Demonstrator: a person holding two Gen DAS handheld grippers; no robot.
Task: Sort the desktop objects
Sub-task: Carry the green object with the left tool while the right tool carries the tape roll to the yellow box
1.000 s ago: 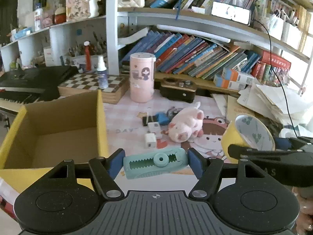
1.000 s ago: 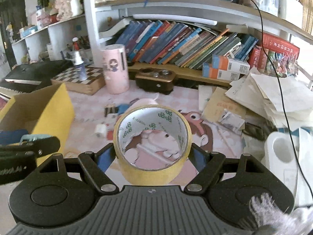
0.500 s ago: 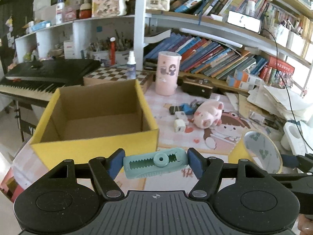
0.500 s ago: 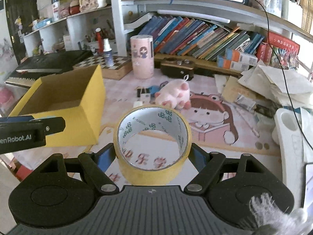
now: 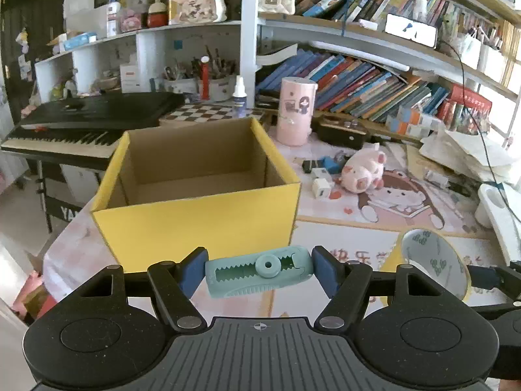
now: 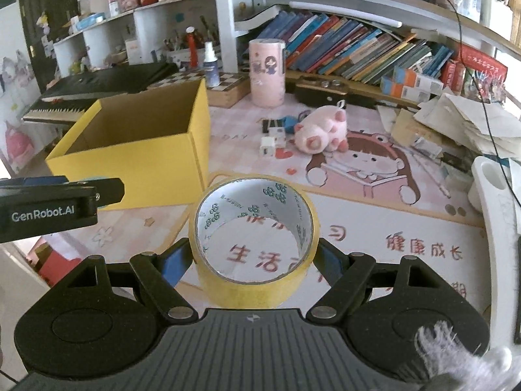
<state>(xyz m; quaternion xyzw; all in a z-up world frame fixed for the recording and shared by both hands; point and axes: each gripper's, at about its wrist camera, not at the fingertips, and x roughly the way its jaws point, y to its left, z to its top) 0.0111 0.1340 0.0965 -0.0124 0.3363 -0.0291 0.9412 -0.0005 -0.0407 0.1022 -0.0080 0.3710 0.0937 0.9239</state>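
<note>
Left wrist: ridged teal plastic clip point(image 5: 259, 273) before boxy cardboard carton point(image 5: 198, 208).

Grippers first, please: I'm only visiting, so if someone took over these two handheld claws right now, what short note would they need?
Left gripper: shut on the teal clip, in front of the yellow box.
Right gripper: shut on the yellow tape roll, above the mat to the right of the box.
The box's visible floor looks empty, so nothing appears sorted yet.
Still on the desk: pink pig plush, small white cubes and dark bits beside it.
Left to do: probably drop the clip and tape in the box, then collect the rest.
</note>
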